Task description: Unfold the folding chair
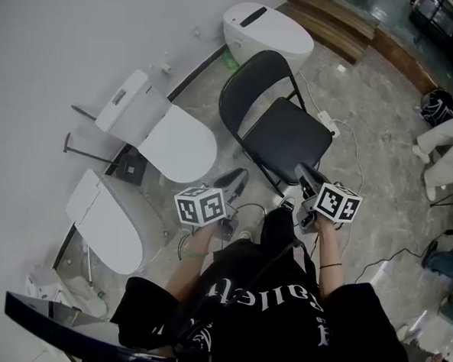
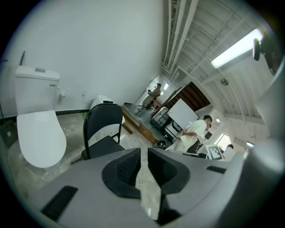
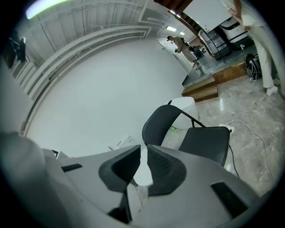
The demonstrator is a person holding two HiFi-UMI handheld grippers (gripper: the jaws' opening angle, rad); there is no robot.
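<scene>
On the marbled floor [image 1: 369, 93], close to the edge where it meets the white wall [image 1: 67, 36], the folding chair [image 1: 274, 120] is standing fully opened on its legs. Its black seat [image 1: 289, 140] is lying level, and its rounded backrest [image 1: 251, 90] is rising on the side facing that wall edge. A white toilet [image 1: 268, 32] with a closed lid is sitting behind the backrest, toward the far end of the wall edge. A second toilet [image 1: 159, 132], fitted with a cistern, is standing along the same edge to the chair's left, and a third toilet [image 1: 105, 221] is standing further toward the near end. A power strip [image 1: 329, 124] with cables is lying on the floor just beside the chair's right side. A wooden platform [image 1: 336, 18] is occupying the far right corner of the floor.

The person is holding both grippers in front of the seat, each pointing toward the chair.

The left gripper [image 1: 238, 177] is hovering near the seat's front left corner. In the left gripper view, its jaws are standing at a narrow gap, with only floor showing between the pads. The chair [image 2: 103, 133] is appearing beyond the jaws and to their left, clear of them.

The right gripper [image 1: 303, 172] is hovering near the seat's front right corner. In the right gripper view, its jaws are likewise standing at a narrow gap and gripping nothing. The chair [image 3: 196, 136] is appearing beyond the jaws and to their right, not between them.
</scene>
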